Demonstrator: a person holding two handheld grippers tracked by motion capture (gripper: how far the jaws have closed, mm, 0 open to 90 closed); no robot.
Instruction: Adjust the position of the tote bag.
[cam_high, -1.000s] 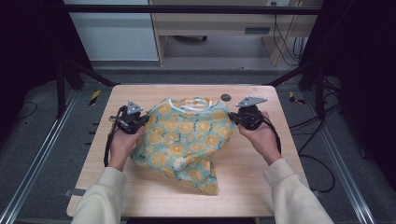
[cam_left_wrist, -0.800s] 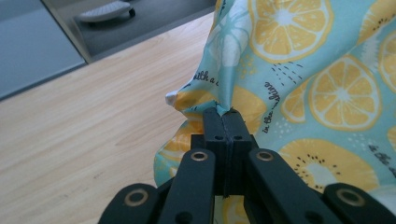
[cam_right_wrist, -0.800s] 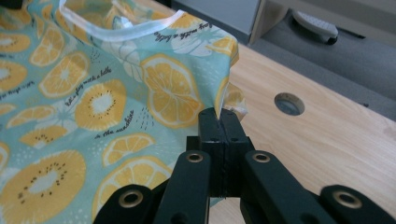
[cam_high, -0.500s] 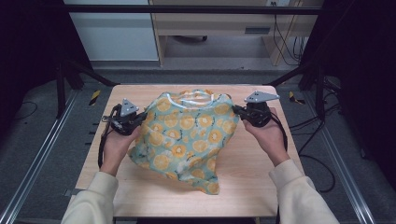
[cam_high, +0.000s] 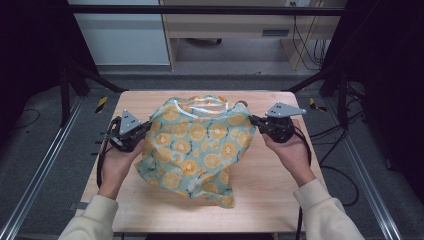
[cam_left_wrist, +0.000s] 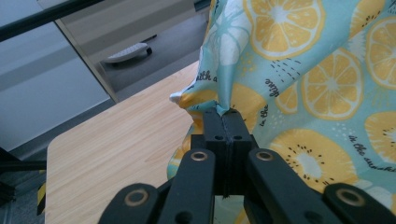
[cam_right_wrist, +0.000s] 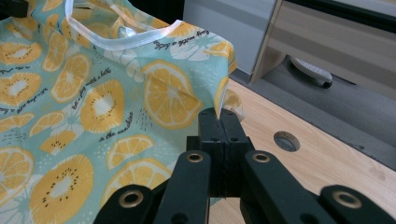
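Observation:
A teal cloth printed with lemon slices hangs spread between my two grippers above the wooden table. My left gripper is shut on the cloth's left edge; in the left gripper view the fabric is pinched between the closed jaws at the gripper tip. My right gripper is shut on the right edge, and the right gripper view shows the cloth caught in its tip. A white trim band runs along the cloth's top. The lower part of the cloth still rests on the table.
A round hole is set in the tabletop near the far right edge. Dark frame rails flank the table, and a cabinet stands beyond it. Cables trail on the floor at the right.
Both grippers have risen and moved apart, lifting the cloth and spreading it wider. Both stay shut on its edges.

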